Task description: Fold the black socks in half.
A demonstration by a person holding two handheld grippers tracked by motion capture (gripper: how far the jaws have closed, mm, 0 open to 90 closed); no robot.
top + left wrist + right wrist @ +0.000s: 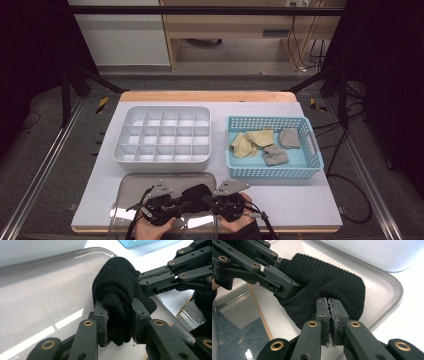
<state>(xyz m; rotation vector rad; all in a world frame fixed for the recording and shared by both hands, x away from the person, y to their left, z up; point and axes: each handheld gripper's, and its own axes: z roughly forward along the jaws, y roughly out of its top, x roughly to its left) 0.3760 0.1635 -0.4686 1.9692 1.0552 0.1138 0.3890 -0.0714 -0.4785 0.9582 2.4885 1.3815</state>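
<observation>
Both tools grip one black knitted sock over the clear tray at the bench's near edge.

Left tool (119, 315): jaws clamped on a thick rolled fold of the black knitted sock (120, 290), pads pressing from both sides. Right tool (331, 311): jaws nearly touching, pinching a thin layer of the sock's fabric. The two tools face each other, the sock bunched between them, held just above the shallow transparent plastic tray (131, 184). Farther back on the white bench (310, 195) sits a white plastic organiser box with a grid of small compartments (162, 135); beside it, a light-blue perforated plastic basket (272, 145) holds two yellow socks (250, 142) and two grey socks (281, 147), loosely heaped.
</observation>
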